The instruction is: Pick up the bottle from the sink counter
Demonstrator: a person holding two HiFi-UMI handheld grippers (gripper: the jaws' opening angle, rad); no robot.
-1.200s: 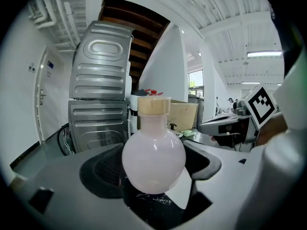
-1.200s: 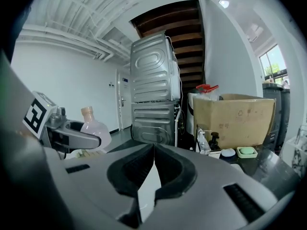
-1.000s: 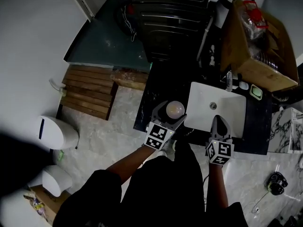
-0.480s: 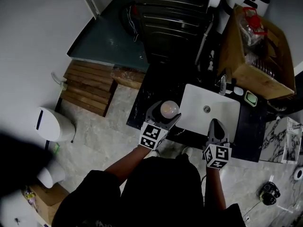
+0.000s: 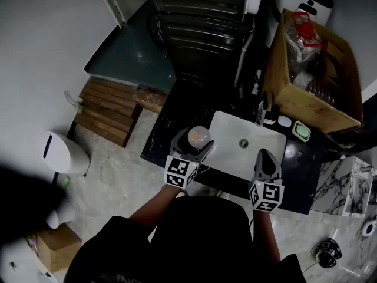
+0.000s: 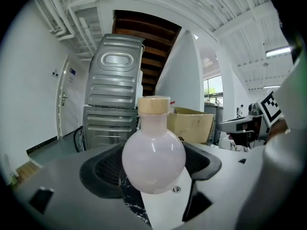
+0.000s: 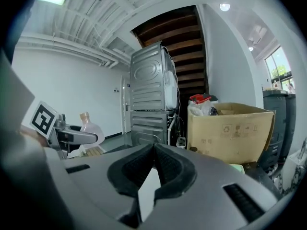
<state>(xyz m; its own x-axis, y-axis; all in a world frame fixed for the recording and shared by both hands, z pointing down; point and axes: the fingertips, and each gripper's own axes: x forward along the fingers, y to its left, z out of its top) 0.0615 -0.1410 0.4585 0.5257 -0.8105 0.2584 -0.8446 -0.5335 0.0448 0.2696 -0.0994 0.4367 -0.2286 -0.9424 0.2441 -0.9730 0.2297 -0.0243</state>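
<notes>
Bottle (image 6: pixel 153 155) sits clamped between left gripper (image 5: pixel 193 143) jaws; better to lift it slowly, upright. Right gripper (image 7: pixel 154 150) jaws are together, empty.

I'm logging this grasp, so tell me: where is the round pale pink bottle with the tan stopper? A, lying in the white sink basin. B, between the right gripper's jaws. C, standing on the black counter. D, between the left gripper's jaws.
D: the left gripper view shows the round pale pink bottle upright and clamped between the jaws of the left gripper, while the right gripper is shut on nothing.
</notes>
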